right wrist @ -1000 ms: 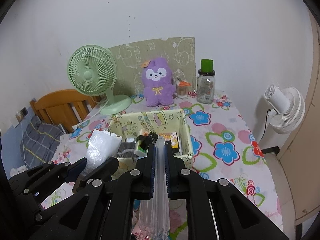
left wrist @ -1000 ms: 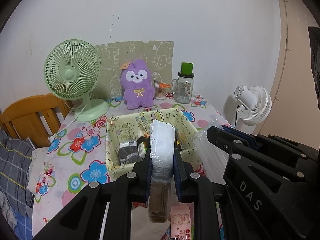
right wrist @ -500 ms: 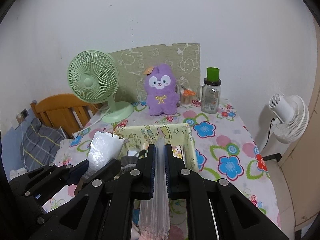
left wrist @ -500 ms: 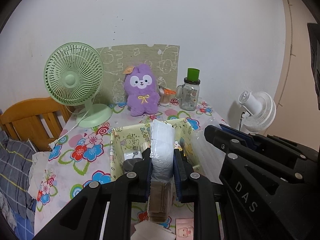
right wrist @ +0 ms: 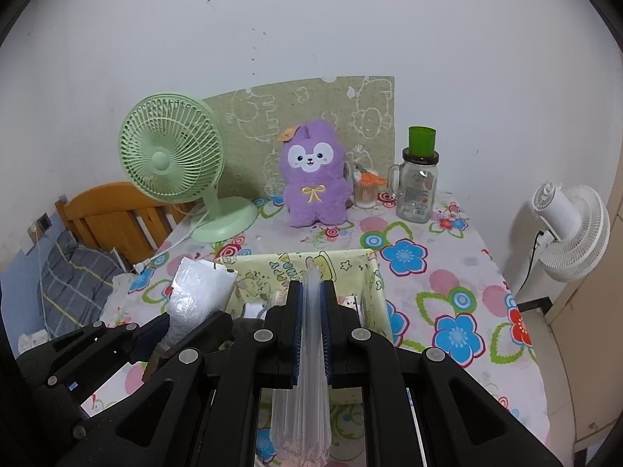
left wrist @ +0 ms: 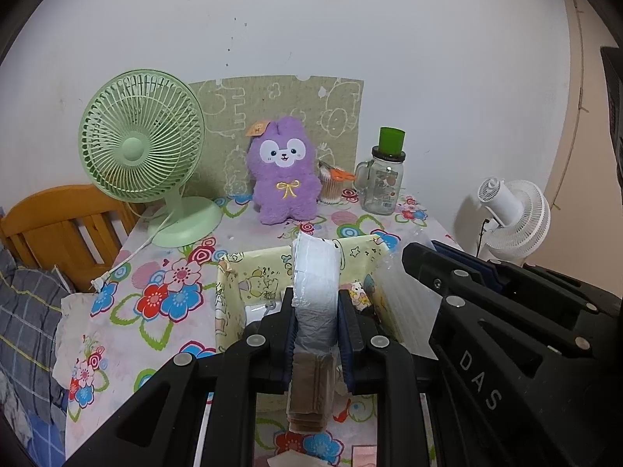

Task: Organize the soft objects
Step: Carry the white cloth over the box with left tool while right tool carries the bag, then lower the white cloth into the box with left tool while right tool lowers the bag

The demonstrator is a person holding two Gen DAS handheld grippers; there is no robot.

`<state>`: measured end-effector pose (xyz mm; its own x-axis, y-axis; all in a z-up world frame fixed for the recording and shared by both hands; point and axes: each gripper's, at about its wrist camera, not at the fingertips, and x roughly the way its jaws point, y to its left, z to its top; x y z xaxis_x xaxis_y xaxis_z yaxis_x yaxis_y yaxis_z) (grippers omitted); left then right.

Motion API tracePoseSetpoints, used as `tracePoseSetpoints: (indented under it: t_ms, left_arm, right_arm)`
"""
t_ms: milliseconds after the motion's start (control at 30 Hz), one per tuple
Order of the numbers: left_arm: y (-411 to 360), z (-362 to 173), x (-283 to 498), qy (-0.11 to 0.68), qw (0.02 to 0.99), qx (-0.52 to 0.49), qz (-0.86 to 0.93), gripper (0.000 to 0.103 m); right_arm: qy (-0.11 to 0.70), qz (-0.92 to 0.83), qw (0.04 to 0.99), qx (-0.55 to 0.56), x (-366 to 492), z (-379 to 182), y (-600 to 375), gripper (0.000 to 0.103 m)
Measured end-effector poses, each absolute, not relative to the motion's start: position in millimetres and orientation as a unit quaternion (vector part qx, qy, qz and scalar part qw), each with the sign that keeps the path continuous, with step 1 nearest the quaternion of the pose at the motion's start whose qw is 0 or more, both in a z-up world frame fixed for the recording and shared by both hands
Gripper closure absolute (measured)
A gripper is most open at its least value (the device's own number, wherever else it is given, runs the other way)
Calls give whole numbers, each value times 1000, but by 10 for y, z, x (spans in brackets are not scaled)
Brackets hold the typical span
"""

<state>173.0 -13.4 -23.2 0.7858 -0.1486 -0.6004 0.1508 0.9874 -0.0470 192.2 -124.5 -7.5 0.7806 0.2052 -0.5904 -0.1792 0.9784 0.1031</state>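
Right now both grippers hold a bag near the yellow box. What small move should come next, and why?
Probably carry both forward until they hang over the yellow box. The left gripper is shut on a white plastic packet, the right gripper on a clear plastic bag, and both bags hang at the box's near edge.

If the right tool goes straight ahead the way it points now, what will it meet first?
Probably the yellow fabric box: the right tool, shut on a clear plastic bag, points down over its open top. Whether it would meet the contents or the far wall first is unclear.
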Motion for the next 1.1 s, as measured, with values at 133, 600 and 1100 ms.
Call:
tracePoseSetpoints:
  t_ms: [133,600,1100]
  left_arm:
    - [-129,-253,1833,321,944,1,-79,85]
    - [-65,-452,2178,347,935,-1,-70,85]
    - [-42,-784,2468,393,917,8,-66,68]
  right_arm:
    - [318,100,943,22,2025,-99,-1252,91]
    - [340,103,934,27,2380,-292,-1189,91]
    - [361,115,925,7,2692,-592,-1058,89]
